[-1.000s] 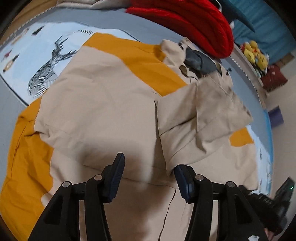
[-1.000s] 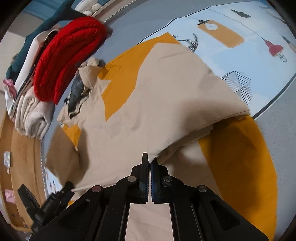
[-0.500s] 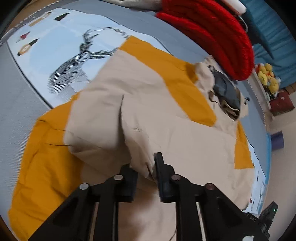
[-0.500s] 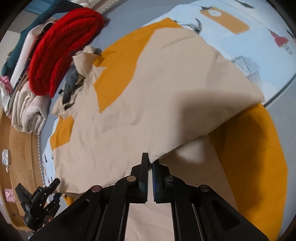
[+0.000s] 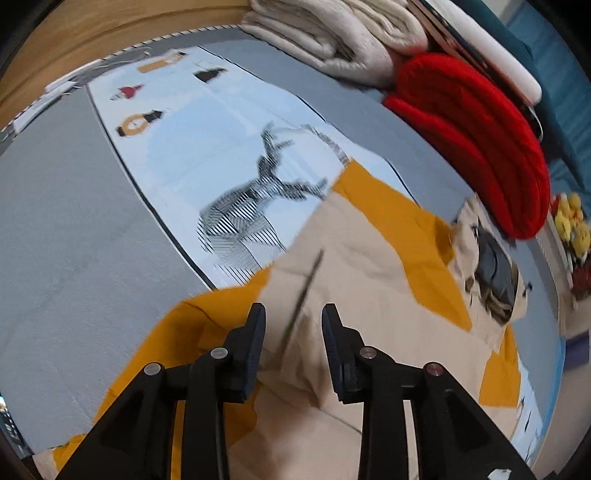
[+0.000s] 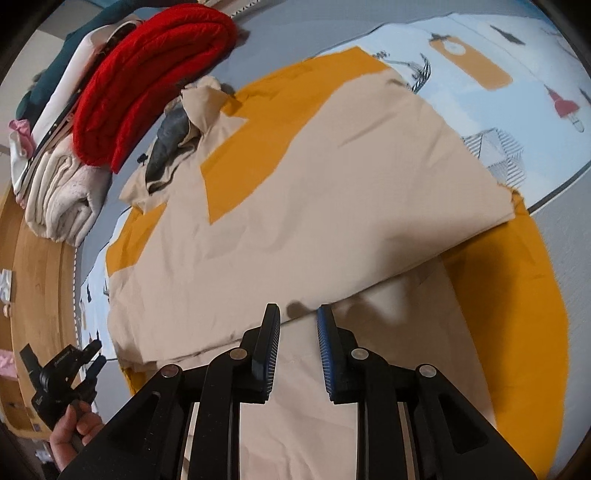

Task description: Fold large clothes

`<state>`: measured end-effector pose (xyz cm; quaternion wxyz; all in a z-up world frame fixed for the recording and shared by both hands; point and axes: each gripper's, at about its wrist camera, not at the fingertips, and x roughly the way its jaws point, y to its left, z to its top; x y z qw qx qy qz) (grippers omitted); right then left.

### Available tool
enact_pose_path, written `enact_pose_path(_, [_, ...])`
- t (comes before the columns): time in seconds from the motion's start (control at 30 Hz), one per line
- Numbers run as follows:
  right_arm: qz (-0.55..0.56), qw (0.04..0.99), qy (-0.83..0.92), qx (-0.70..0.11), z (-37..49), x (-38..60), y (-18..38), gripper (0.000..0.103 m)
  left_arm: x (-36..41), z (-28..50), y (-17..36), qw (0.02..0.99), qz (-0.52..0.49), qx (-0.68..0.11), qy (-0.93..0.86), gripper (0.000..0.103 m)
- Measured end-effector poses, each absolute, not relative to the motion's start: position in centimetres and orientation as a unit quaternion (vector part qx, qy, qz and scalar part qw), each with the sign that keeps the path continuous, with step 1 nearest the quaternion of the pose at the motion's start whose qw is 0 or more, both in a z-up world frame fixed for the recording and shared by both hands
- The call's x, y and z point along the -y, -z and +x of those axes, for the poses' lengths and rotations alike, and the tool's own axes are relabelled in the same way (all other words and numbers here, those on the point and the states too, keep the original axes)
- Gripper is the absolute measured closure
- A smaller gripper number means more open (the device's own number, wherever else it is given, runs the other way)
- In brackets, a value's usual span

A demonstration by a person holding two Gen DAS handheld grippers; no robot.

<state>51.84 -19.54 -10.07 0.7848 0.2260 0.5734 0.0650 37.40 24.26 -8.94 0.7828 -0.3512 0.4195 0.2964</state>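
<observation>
Beige-and-orange jacket (image 6: 314, 206) lies folded over on the bed (image 5: 74, 229). Left gripper (image 5: 293, 328) and right gripper (image 6: 297, 332): jaws opening, empty, releasing the fold.

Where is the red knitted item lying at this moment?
The red knitted item lies at the upper left of the right wrist view, on a stack of folded cream textiles, just beyond the collar of the beige and orange garment.

a grey bed surface (image 5: 74, 236) carries a pale blue printed panel (image 5: 207, 147); a wooden board (image 5: 110, 22) runs along its far edge.
</observation>
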Motion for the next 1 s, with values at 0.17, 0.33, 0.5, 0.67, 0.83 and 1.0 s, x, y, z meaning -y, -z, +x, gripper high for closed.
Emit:
enact_pose_path(0.17, [0.254,0.82,0.01,-0.513,51.3,23.0,7.9,0.08,-24.4,37.3,7.8,0.796,-0.343,-0.397,-0.301,0.075])
enact_pose_path(0.33, [0.297,0.828,-0.032,-0.476,52.9,25.0,7.4,0.08,-23.0,39.1,9.8,0.786,-0.356,-0.445,-0.24,0.075])
enact_pose_path(0.5, [0.331,0.776,-0.019,-0.536,54.8,27.0,12.0,0.08,-23.0,39.9,13.5,0.742,-0.375,-0.507,-0.226,0.075])
enact_pose_path(0.67, [0.326,0.756,0.026,-0.567,55.1,28.7,14.2,0.081,-23.6,39.9,13.5,0.739,-0.377,-0.508,-0.234,0.075])
enact_pose_path(0.83, [0.274,0.793,0.038,-0.543,54.9,27.1,11.6,0.08,-23.8,39.7,12.7,0.751,-0.376,-0.492,-0.231,0.075])
enact_pose_path(1.0, [0.235,0.823,-0.033,-0.516,55.0,24.0,9.6,0.08,-23.7,39.8,12.5,0.756,-0.38,-0.488,-0.213,0.075])
